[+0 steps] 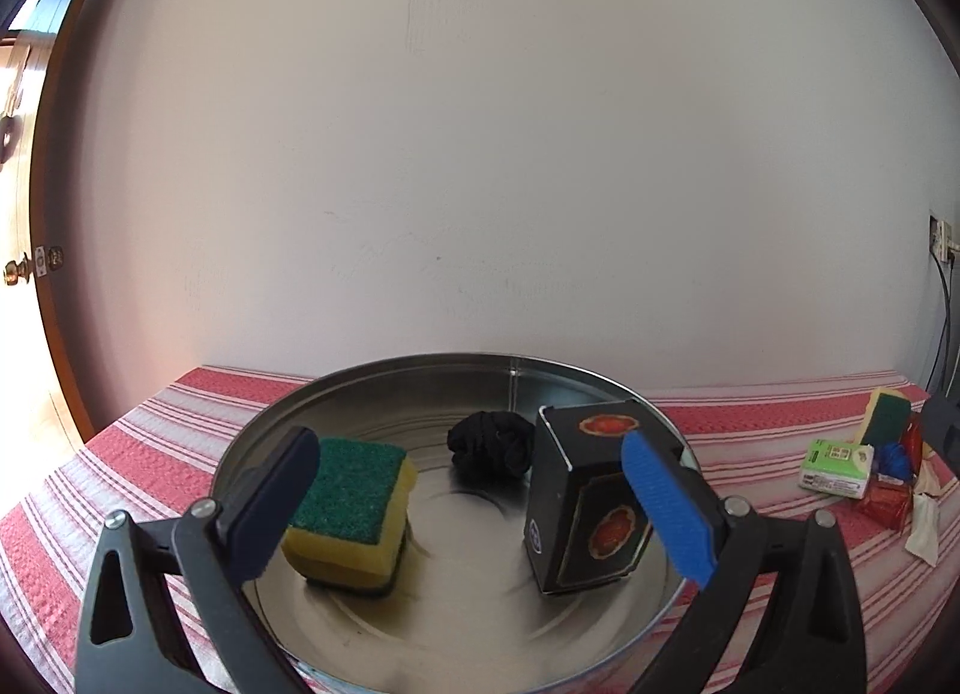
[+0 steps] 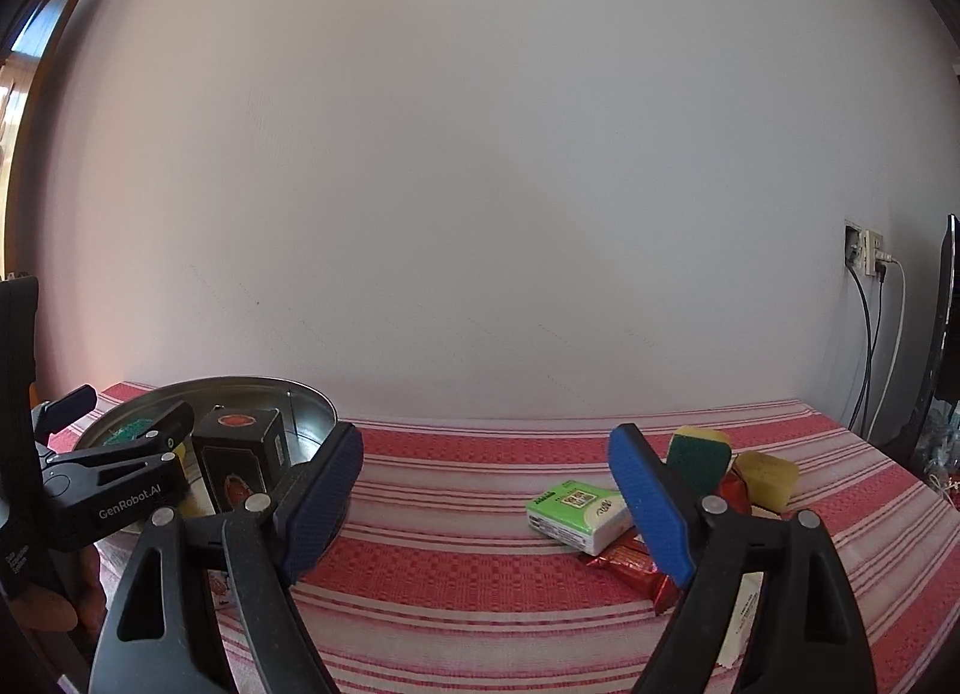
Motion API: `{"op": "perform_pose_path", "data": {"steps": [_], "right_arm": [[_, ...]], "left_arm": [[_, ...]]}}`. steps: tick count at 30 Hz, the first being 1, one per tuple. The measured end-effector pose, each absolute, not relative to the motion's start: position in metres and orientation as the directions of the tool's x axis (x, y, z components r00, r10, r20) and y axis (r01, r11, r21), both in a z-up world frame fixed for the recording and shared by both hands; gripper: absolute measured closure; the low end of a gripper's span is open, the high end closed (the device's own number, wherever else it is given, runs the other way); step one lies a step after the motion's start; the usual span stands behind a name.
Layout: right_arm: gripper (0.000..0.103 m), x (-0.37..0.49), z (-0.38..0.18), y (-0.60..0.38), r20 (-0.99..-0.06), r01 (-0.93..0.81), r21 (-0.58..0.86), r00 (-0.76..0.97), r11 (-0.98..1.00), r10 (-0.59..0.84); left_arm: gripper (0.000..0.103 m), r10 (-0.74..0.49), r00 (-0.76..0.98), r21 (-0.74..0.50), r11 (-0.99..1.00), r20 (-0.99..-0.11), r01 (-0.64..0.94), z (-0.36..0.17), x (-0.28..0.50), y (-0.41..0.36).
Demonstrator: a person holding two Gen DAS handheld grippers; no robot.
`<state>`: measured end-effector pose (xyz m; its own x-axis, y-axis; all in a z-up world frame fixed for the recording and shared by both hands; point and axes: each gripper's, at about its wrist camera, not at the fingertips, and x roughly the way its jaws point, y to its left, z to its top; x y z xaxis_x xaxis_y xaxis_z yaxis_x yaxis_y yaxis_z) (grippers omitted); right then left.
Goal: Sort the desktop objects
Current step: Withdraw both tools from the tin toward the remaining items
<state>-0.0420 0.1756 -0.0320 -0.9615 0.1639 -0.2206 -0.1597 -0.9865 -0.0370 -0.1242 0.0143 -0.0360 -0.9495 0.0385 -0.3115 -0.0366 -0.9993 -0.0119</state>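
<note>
My left hand-held gripper (image 1: 474,505) hangs released over the round steel basin (image 1: 372,388). Inside it, by the left finger, lies a green-topped yellow sponge (image 1: 351,505); ahead, a black crumpled cloth (image 1: 492,442); by the right finger, a black printed carton (image 1: 585,499). My right hand-held gripper (image 2: 489,502) is released too. Probable next pick: the green-and-white tissue pack (image 2: 576,514) just left of its right finger. Straddle the pack squarely, clear of the red foil wrapper (image 2: 630,565) beneath it.

Looked like room in home. Table had red striped cloth (image 2: 480,514). Plain white wall (image 2: 480,184) stood behind. Wooden door (image 1: 27,250) with brass knob (image 1: 15,272) was at left. Wall socket (image 2: 864,253) held plugs and cords.
</note>
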Motion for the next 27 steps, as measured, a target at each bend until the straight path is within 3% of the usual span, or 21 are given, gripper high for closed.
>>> {"op": "perform_pose_path", "data": {"steps": [15, 27], "right_arm": [[0.017, -0.005, -0.044, 0.260, -0.297, -0.305, -0.062, -0.904, -0.950, 0.309], [0.017, 0.008, -0.050, 0.342, -0.343, -0.432, -0.036, -0.842, -0.901, 0.417]], "left_arm": [[0.001, 0.174, -0.927, 0.018, -0.981, -0.332, -0.191, -0.037, -0.091, 0.073], [0.001, 0.278, -0.867, 0.029, -0.948, -0.413, -0.317, -0.043, -0.092, 0.138]]}}
